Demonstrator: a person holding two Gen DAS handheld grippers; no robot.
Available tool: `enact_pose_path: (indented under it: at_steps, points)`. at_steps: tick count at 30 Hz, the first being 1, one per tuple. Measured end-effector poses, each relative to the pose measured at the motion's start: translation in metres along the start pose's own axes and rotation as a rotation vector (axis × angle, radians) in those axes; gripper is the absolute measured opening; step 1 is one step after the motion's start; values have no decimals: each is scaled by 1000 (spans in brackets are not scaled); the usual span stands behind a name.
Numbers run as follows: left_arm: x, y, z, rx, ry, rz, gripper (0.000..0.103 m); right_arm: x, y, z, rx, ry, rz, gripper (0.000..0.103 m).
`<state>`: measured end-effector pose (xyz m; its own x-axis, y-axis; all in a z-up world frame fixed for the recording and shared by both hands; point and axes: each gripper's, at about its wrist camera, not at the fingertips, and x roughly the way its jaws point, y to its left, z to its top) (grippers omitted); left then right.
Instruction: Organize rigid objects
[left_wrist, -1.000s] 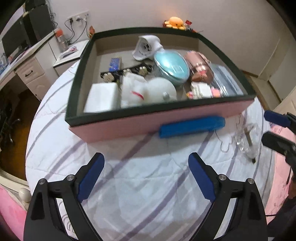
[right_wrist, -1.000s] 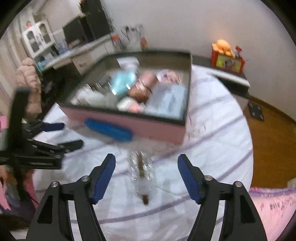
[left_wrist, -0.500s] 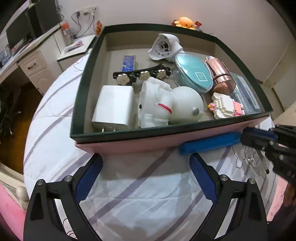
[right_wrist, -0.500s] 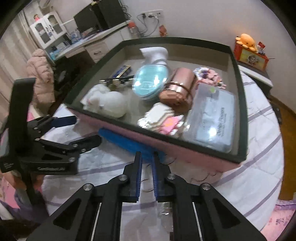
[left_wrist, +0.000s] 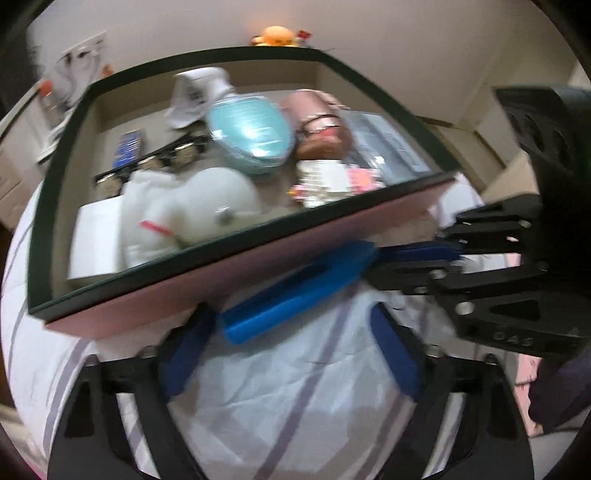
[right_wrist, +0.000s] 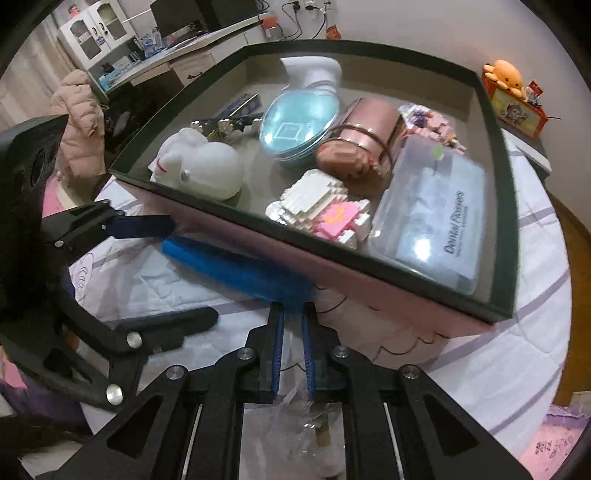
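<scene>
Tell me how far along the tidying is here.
Done: most items already lie in the box. In hand: the blue bar lies outside against its front wall; the shut right gripper touches one end, the left gripper, jaws just closing, straddles the other. Left: boxing the bar and clear bag.

Orange plush toy (right_wrist: 505, 75) by wall, pink puffy jacket (right_wrist: 79, 122) at left, white cabinet (right_wrist: 98, 31) w/ glass doors, wall sockets (left_wrist: 79, 50)

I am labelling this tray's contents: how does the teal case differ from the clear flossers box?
The teal case is oval and teal-coloured; the flossers box is rectangular, clear, with printed lettering. The teal case sits near the middle of the tray; the flossers box lies along its right wall, seen from the right wrist. Both are glossy and inside the tray.
</scene>
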<state>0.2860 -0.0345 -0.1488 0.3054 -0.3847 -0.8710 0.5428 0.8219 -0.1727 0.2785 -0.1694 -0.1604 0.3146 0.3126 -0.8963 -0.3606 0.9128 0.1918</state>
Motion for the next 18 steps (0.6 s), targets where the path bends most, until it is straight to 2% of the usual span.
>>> enact_pose_path:
  at_steps: [2,6,9,18]
  points:
    - [0,-2,0,5,0,16,81,2,7,0,-26,-4,2,12]
    - [-3,1,-4,-29,0,-13,81,1,12,-2,-60,-13,-10,12]
    - [-4,-5,-11,-31,10,16,81,-2,15,-7,-68,-15,3,12]
    - [-30,-25,-58,-46,30,34,82,-12,44,-29,-127,-1,24,13]
